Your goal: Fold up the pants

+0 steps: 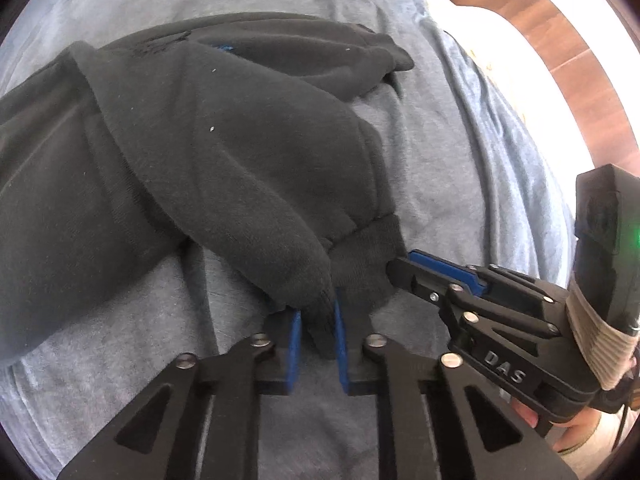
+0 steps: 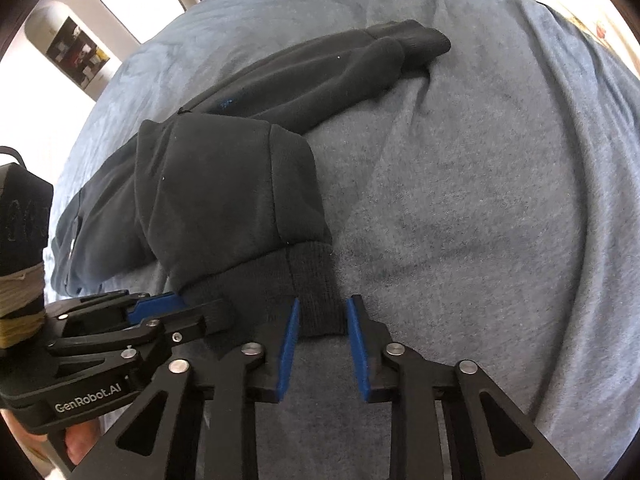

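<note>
Dark grey sweatpants point(image 1: 200, 160) lie on a blue-grey blanket point(image 1: 460, 160), one leg folded over so its ribbed cuff point(image 1: 360, 264) points toward me. My left gripper point(image 1: 318, 308) is shut on the cuff's left corner, dark fabric pinched between its blue pads. My right gripper point(image 1: 402, 264) comes in from the right and clamps the cuff's other corner. In the right wrist view the cuff point(image 2: 304, 280) sits between the blue pads of the right gripper point(image 2: 323, 300), which touch it on both sides. The left gripper point(image 2: 208, 308) bites the cuff beside it. The pants point(image 2: 224, 184) stretch away to the upper left.
The other leg's cuff point(image 1: 384, 56) point(image 2: 416, 44) lies farther back on the blanket point(image 2: 480, 200). A white sheet edge point(image 1: 500, 60) and wooden floor point(image 1: 540, 20) run along the right. A person's hand point(image 1: 528, 416) holds the right gripper's handle.
</note>
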`<control>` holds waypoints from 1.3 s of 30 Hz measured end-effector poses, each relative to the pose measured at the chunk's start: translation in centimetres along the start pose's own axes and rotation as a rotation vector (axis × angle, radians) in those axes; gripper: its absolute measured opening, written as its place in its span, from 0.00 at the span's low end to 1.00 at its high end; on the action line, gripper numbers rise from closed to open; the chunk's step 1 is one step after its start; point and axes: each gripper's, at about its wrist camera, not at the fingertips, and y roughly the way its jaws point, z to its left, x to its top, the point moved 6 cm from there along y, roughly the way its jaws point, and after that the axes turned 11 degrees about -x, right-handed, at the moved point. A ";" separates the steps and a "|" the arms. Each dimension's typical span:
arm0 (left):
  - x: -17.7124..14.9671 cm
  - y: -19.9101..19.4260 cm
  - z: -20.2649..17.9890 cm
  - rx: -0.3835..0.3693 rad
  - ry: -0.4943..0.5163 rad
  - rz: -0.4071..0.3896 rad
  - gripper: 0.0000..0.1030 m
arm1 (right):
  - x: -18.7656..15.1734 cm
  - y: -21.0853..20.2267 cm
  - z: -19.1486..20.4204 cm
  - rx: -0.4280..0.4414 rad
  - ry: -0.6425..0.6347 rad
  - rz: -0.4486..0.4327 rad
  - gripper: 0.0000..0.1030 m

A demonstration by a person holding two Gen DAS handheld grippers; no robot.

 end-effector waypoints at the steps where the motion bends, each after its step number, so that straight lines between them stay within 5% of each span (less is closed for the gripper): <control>1: 0.1 -0.3 -0.2 0.002 0.010 -0.007 0.13 | 0.1 0.0 0.0 -0.004 -0.004 -0.001 0.14; 6: 1.6 -2.6 -2.5 0.021 0.096 -0.062 0.12 | 0.6 -1.2 0.0 0.021 0.029 -0.015 0.07; 19: 9.2 -6.2 -5.1 0.053 0.275 -0.187 0.11 | 6.8 -6.6 -0.6 0.046 0.110 -0.197 0.07; 39: 19.4 -0.8 -6.1 0.070 0.479 -0.061 0.12 | 15.1 -4.9 -6.0 0.000 0.259 -0.282 0.03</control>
